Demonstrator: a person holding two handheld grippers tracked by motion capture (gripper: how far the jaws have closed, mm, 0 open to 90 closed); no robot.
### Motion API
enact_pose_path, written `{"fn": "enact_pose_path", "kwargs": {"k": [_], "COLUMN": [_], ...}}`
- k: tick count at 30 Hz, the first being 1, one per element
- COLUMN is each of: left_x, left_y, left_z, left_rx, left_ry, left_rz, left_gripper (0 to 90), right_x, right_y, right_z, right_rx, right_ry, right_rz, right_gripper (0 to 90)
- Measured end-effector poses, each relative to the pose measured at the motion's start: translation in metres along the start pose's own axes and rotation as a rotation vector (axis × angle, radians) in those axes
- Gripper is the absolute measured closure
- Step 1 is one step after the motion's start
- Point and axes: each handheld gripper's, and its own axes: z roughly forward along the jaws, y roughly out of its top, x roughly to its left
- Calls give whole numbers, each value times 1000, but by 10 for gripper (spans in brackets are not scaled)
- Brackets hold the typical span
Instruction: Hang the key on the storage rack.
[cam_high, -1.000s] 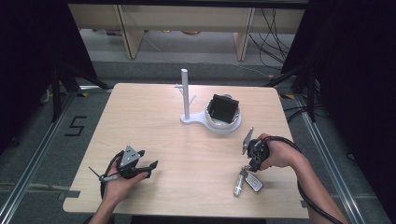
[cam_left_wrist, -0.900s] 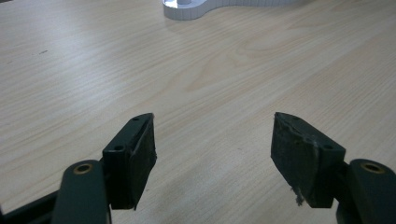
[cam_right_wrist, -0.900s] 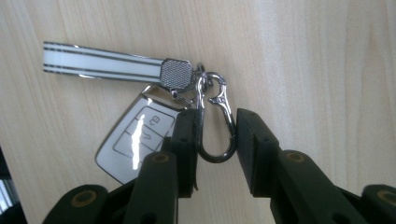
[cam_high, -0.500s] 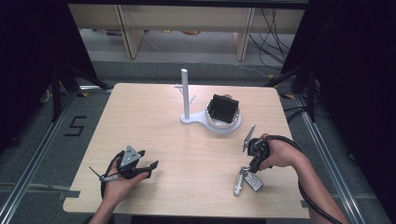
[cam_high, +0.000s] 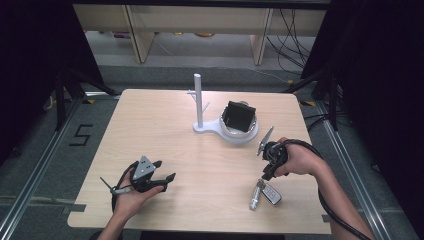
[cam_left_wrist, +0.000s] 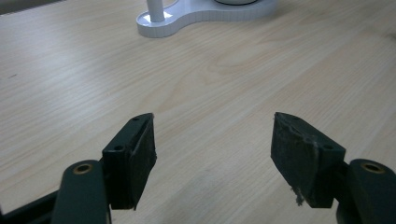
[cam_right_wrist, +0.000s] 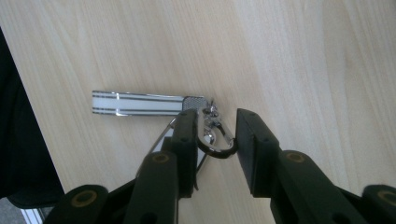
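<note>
A keychain lies near the table's front right: a silver bar (cam_high: 254, 196) (cam_right_wrist: 140, 103), a key fob (cam_high: 271, 194) and a metal carabiner (cam_right_wrist: 215, 150). My right gripper (cam_high: 264, 177) (cam_right_wrist: 215, 122) points down at it, and both pads rest against the carabiner's sides, so it is shut on the carabiner. One jaw partly hides the fob in the right gripper view. My left gripper (cam_high: 166, 170) (cam_left_wrist: 212, 135) rests at the front left, open, with bare wood between its pads.
A white stand (cam_high: 235, 136) with an upright post (cam_high: 198, 100) sits at the table's back middle; a black boxy object (cam_high: 239, 116) rests in its round dish. Its base (cam_left_wrist: 187, 18) shows far off in the left gripper view. The table edge runs close behind the keychain.
</note>
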Motion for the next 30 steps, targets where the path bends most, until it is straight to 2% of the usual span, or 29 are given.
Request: {"fn": "enact_pose_path", "kwargs": {"k": [1, 2, 3, 4, 5, 6, 7, 8, 9, 10, 11, 12, 14, 16, 17, 20, 21, 23, 25, 27, 30], "left_x": [-1, -2, -1, -1, 0, 0, 0, 0, 1, 0, 0, 0, 0, 0, 1, 2, 2, 2, 1, 1, 1], "left_y": [0, -1, -2, -2, -2, -2, -2, -3, -3, -3, -3, -3, -4, -4, -4, -5, -5, -4, -5, -5, -5], "left_z": [0, 1, 1, 1, 1, 1, 1, 1, 1, 1, 1, 1, 1, 0, 0, 0, 0, 0, 1, 0, 0], "left_rx": [3, 6, 8, 9, 9, 6, 8, 6, 6, 6, 7, 8, 8, 9, 10, 11, 19, 16, 12, 16, 19], "left_ry": [1, 3, -3, -1, 1, 3, 2, 4, 4, 4, 3, 2, 2, 5, 6, 8, 17, 15, 8, 13, 17], "left_rz": [-3, -12, -8, -7, -6, -6, -7, -10, -9, -9, -8, -7, -12, -14, -13, -14, -13, -9, -11, -9, -20], "left_gripper": [305, 305, 305, 305, 305, 305, 305, 305, 305, 305, 305, 305, 305, 305, 304, 304, 305, 304, 304, 304, 304], "right_x": [0, -2, -5, -6, -5, -7, -5, -5, -8, -8, -8, -11, -14, -17, -17, -17, -15, -15, -14, -15, -13], "right_y": [1, 1, 1, 1, 1, 1, 1, 1, 0, 0, -1, -2, -5, -10, -13, -19, -21, -24, -25, -26, -24], "right_z": [1, 1, 1, 2, 3, 5, 7, 8, 10, 11, 12, 14, 15, 16, 16, 21, 22, 26, 30, 35, 40], "right_rx": [-3, -5, -40, -52, -42, -30, -30, -31, -34, -40, -32, -32, -11, 18, 38, 58, 80, 92, 111, 108, 129], "right_ry": [2, 16, 11, 20, 25, 19, 33, 34, 28, 39, 35, 6, -32, -52, -50, -35, -35, -25, -35, -25, -39], "right_rz": [21, 18, 32, 27, 39, 17, 44, 48, 32, 55, 57, 37, 43, 34, 36, -11, 8, 9, 36, 21, -3], "right_gripper": [783, 853, 866, 864, 864, 872, 888, 900, 900, 900, 868, 840, 790, 781, 754, 691, 672, 651, 639, 634, 628]}}
